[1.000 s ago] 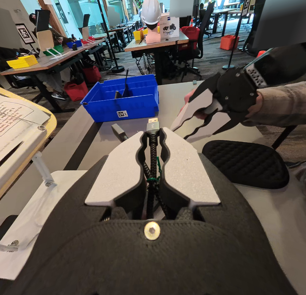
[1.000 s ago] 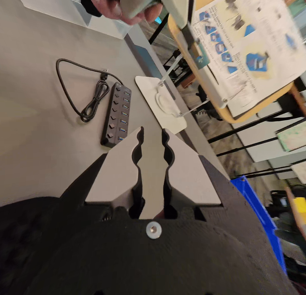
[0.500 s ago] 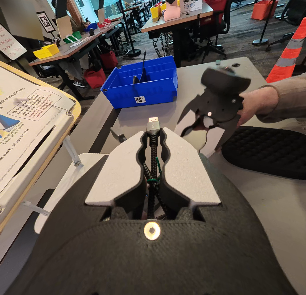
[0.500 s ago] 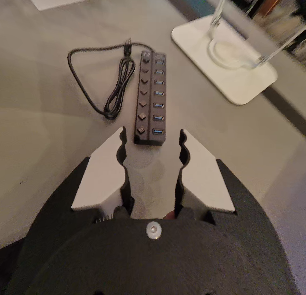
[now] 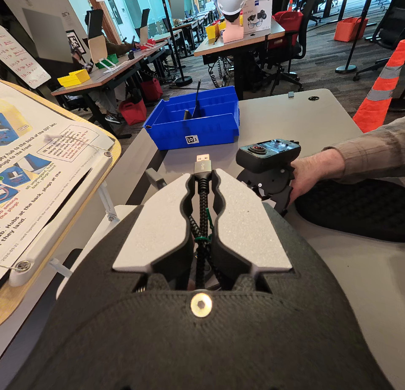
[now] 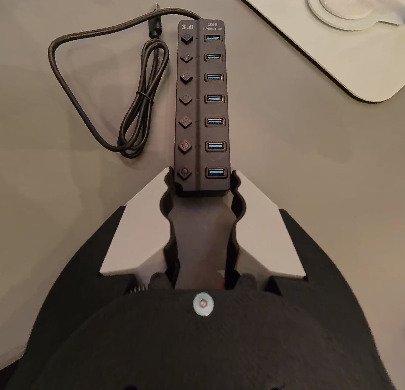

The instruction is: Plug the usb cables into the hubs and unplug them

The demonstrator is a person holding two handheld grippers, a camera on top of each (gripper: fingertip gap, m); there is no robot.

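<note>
A braided cable (image 5: pixel 202 206) is clamped between the closed jaws of the left gripper (image 5: pixel 202 177), its grey-and-metal plug (image 5: pixel 203 164) sticking out just past the fingertips and pointing forward. A green tie (image 5: pixel 202 239) is wound round the cable farther back between the fingers. Ahead of the plug a blue bin (image 5: pixel 192 125) is seen on the grey table (image 5: pixel 285 116); to the right of the claw the right gripper (image 5: pixel 269 182) is held low over the table by a hand (image 5: pixel 311 175), beside a black pad (image 5: pixel 355 212). An instruction board (image 5: pixel 43 171) stands to the left.

In the right wrist view, the right gripper (image 6: pixel 202 173) is held partly open, its two fingertips set on either side of the near end of a black hub (image 6: pixel 202 107). Whether the pads touch the hub's sides cannot be told. The hub lies flat, stretching straight ahead of the claw, all seven ports unoccupied. Its own bundled cord (image 6: pixel 131 98) lies just left of it, and a white base (image 6: pixel 328 39) sits ahead to the right.
</note>
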